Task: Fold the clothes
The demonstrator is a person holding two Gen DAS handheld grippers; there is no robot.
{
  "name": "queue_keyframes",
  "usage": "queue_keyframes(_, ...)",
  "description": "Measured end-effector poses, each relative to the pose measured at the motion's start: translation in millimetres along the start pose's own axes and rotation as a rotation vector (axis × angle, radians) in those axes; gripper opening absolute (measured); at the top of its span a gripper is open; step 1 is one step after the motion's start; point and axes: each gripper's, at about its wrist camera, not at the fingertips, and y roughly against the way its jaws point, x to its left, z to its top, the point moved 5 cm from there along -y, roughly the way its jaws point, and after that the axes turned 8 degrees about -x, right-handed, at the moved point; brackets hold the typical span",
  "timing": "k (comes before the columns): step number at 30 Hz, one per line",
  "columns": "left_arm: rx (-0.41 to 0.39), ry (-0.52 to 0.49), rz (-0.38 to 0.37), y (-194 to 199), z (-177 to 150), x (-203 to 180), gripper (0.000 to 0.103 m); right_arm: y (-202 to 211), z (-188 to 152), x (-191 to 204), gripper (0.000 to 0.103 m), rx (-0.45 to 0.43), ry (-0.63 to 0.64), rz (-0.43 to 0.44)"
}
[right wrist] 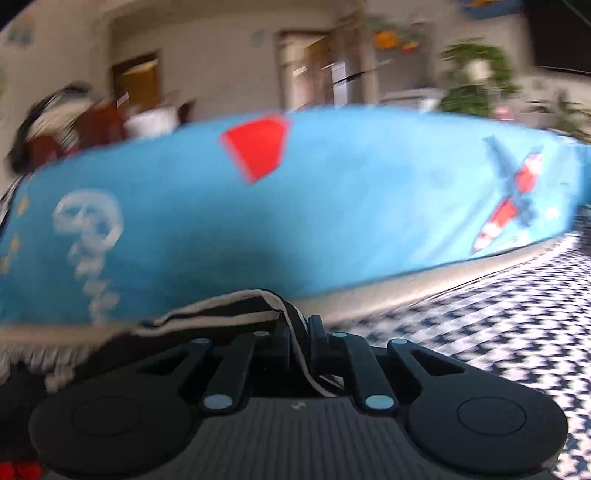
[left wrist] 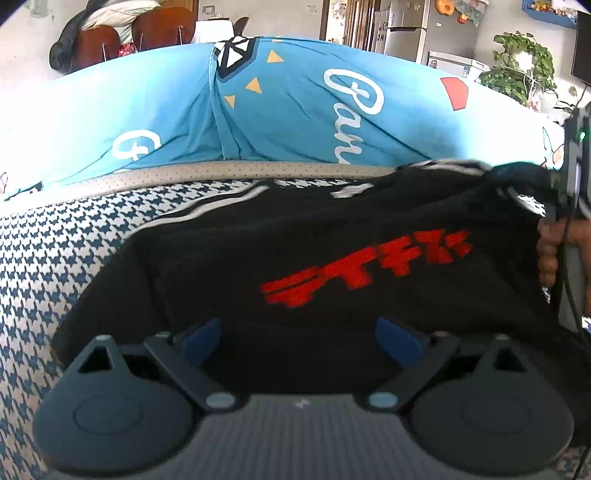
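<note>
A black garment (left wrist: 332, 258) with red lettering (left wrist: 365, 269) and a white-striped edge lies partly lifted on a houndstooth surface (left wrist: 55, 258). My left gripper (left wrist: 300, 341) is open. Its blue pads (left wrist: 201, 341) stand wide apart over the garment's near part with nothing pinched between them. At the right edge of the left wrist view, a hand holds my right gripper (left wrist: 546, 181) at the garment's far right corner. In the blurred right wrist view, my right gripper (right wrist: 297, 334) is shut on the garment's striped edge (right wrist: 236, 308), which runs off to the left.
A blue printed cloth (left wrist: 295, 107) (right wrist: 332, 206) lies bunched behind the houndstooth surface, past a beige perforated band (left wrist: 258, 171). Beyond it stand brown chairs (left wrist: 162, 29), a fridge (left wrist: 402, 26) and a leafy plant (left wrist: 521, 62).
</note>
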Motion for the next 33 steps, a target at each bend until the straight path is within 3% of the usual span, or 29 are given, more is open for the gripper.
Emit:
queue_keyframes(4,-0.011,-0.008,0.012,1,2,2,0.096,-1,8,-22,0.014,-0.017,-0.08,-0.113)
queue_keyframes(7,-0.007,0.002,0.013,1,3,3,0.096,-5,4,-30,0.019,0.056,-0.102,-0.104)
queue_keyframes(9,-0.005,0.01,0.007,1,4,3,0.096,1,8,-34,0.034,0.049,-0.108,-0.125)
queue_keyframes(12,-0.002,0.021,0.001,2,5,4,0.096,16,15,-38,0.042,0.042,-0.119,-0.107)
queue_keyframes(21,-0.038,0.005,-0.024,17,11,-3,0.097,74,21,-50,0.049,0.11,-0.159,-0.011)
queue_keyframes(33,-0.059,-0.037,-0.036,41,-1,-6,0.098,162,-15,-77,0.057,0.213,-0.131,0.024)
